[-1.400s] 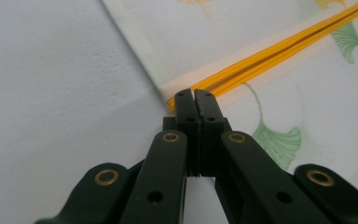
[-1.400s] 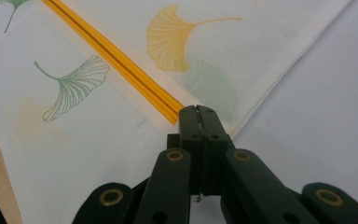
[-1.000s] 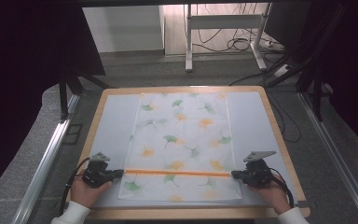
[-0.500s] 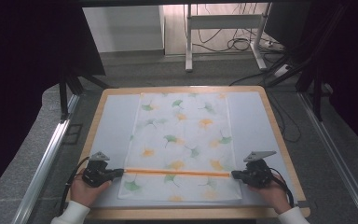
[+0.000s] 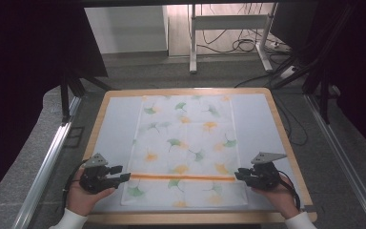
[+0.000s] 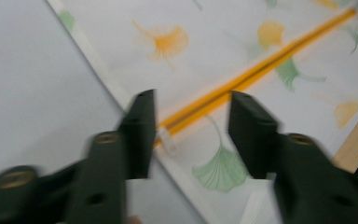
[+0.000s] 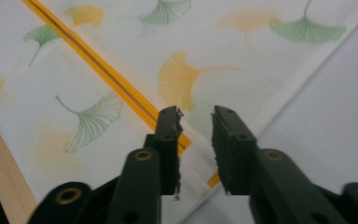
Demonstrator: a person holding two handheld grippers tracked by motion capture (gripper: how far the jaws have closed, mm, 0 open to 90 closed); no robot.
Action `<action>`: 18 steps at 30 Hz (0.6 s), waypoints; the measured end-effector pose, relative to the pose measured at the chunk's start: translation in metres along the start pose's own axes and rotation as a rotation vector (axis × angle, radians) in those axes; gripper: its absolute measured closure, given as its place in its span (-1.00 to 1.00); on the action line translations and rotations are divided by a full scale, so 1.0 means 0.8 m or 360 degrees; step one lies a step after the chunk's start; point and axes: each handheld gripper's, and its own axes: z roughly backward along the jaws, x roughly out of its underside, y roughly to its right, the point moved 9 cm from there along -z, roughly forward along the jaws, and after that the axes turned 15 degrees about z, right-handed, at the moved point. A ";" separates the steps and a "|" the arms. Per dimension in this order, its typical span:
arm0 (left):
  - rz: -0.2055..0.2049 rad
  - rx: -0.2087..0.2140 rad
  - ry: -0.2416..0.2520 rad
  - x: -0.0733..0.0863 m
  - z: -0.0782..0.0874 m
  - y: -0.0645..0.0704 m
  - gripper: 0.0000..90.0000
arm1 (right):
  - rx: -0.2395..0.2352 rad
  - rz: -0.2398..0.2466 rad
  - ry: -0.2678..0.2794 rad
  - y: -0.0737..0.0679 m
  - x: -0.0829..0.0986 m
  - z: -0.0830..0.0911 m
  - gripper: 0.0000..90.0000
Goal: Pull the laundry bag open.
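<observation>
A white cloth [image 5: 186,143] printed with green and yellow ginkgo leaves lies flat on the table. A thin orange strip [image 5: 181,177] runs across its near part from side to side. My left gripper [image 5: 124,177] is at the strip's left end, jaws open, with the strip [image 6: 261,70] running away between them in the left gripper view [image 6: 191,112]. My right gripper [image 5: 238,175] is at the right end. Its jaws [image 7: 196,116] stand open a little, low over the strip [image 7: 98,65] near the cloth's edge. Neither gripper holds anything.
The cloth rests on a pale mat [image 5: 116,124] inside a wooden table rim [image 5: 186,90]. Bare mat lies to the left and right of the cloth. Metal rails [image 5: 47,162] flank the table, and cables [image 5: 248,45] lie on the floor beyond.
</observation>
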 end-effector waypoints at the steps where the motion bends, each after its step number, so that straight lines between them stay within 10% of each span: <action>1: 0.0000 0.0000 0.0000 0.000 0.000 0.000 -0.10 | 0.0000 0.0000 0.0000 0.000 0.000 0.000 0.50; 6: -0.0034 -0.0113 0.0046 -0.029 -0.020 -0.007 -0.33 | 0.0066 -0.0049 0.0090 0.021 -0.021 -0.005 -0.02; 18: -0.0015 -0.0165 0.0054 -0.040 -0.035 -0.026 -0.37 | 0.0158 -0.0125 0.0122 0.057 -0.019 -0.006 -0.22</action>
